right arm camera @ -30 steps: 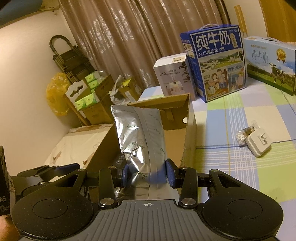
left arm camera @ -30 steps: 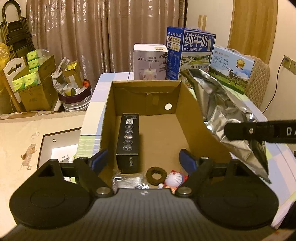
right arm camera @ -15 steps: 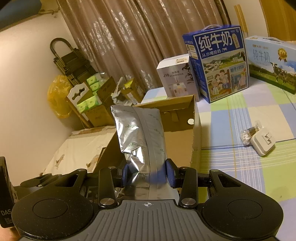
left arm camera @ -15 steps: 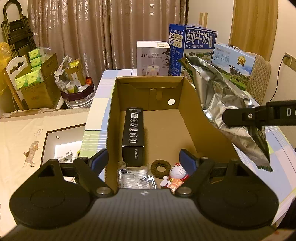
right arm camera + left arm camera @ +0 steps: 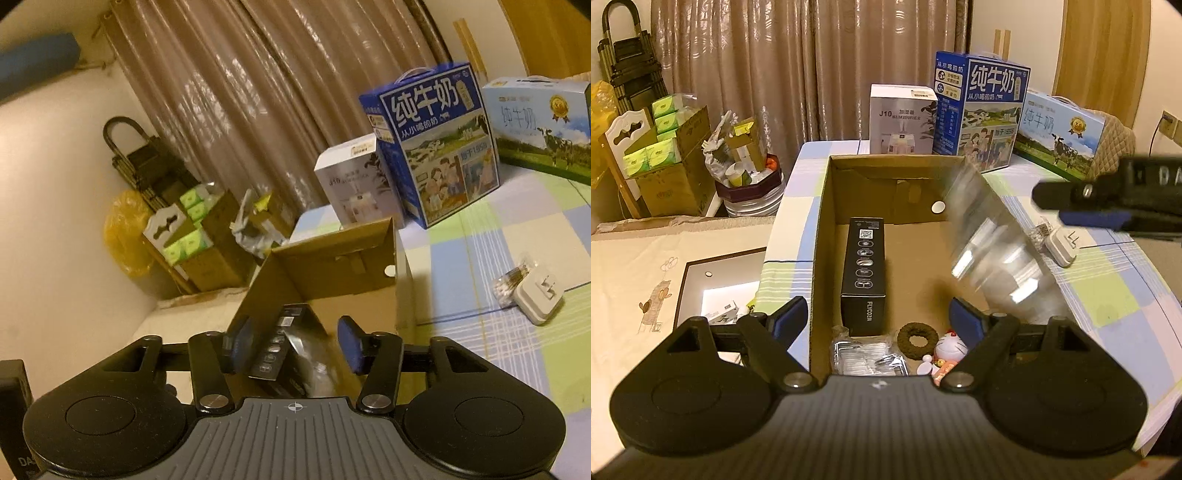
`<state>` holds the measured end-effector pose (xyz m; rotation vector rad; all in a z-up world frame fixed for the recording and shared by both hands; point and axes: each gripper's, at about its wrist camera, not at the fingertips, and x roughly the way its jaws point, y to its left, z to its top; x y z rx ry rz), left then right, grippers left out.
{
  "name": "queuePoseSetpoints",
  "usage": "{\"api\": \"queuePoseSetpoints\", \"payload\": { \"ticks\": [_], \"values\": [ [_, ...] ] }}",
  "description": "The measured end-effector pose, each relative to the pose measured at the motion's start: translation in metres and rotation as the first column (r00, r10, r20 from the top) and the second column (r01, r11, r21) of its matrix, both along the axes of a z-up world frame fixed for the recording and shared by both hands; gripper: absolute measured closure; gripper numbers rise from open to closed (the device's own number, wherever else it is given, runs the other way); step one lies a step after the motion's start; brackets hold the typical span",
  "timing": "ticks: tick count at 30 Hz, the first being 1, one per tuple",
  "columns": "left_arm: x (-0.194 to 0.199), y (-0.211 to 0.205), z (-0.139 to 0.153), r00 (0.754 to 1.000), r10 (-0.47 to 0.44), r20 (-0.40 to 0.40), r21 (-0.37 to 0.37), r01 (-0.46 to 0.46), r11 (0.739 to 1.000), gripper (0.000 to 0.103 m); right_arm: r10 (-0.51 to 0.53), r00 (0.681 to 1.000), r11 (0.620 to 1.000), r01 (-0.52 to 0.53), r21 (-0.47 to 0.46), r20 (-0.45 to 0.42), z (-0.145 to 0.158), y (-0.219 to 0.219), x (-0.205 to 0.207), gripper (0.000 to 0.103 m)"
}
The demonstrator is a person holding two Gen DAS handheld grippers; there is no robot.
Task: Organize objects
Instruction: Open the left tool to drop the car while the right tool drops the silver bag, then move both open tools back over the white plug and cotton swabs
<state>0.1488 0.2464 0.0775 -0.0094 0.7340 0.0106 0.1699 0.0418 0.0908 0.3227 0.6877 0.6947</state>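
The foil bag (image 5: pixel 1001 254) is being dropped into the cardboard box (image 5: pixel 822 236), blurred at centre right of the left view; the right hand-held gripper (image 5: pixel 293 347), just opened, is left empty. Storing is judged nearly done. Crinkled silver is being shown. The left hand-held gripper (image 5: pixel 877 319) is being held open, empty.

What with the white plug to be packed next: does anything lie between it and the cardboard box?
Only the pack of cotton swabs, lying beside the plug on its box side; beyond that, bare tablecloth.
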Motion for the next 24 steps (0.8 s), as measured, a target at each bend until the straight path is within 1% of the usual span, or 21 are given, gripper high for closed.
{"api": "queuePoseSetpoints", "payload": {
  "ticks": [5,11,17,24],
  "values": [
    [-0.004,0.001,-0.003,1.0,0.01,-0.001,-0.008,-0.01,1.0,0.023,-0.031,0.999,0.999,0.03,-0.025,-0.04,-0.011,-0.01,-0.004,0.052],
    [-0.013,-0.004,-0.001,1.0,0.014,0.004,-0.028,-0.014,0.999,0.022,-0.047,0.996,0.998,0.043,-0.051,-0.076,-0.024,-0.028,-0.018,0.052],
    [-0.025,-0.012,0.007,1.0,0.02,0.013,-0.048,-0.02,0.999,0.021,-0.058,0.994,0.997,0.053,-0.064,-0.088,-0.024,-0.044,-0.031,0.052],
    [-0.04,-0.029,0.018,0.999,0.021,0.029,-0.064,-0.019,0.998,0.018,-0.078,0.994,0.995,0.072,-0.076,-0.081,-0.017,-0.066,-0.046,0.052]
  ]
}}
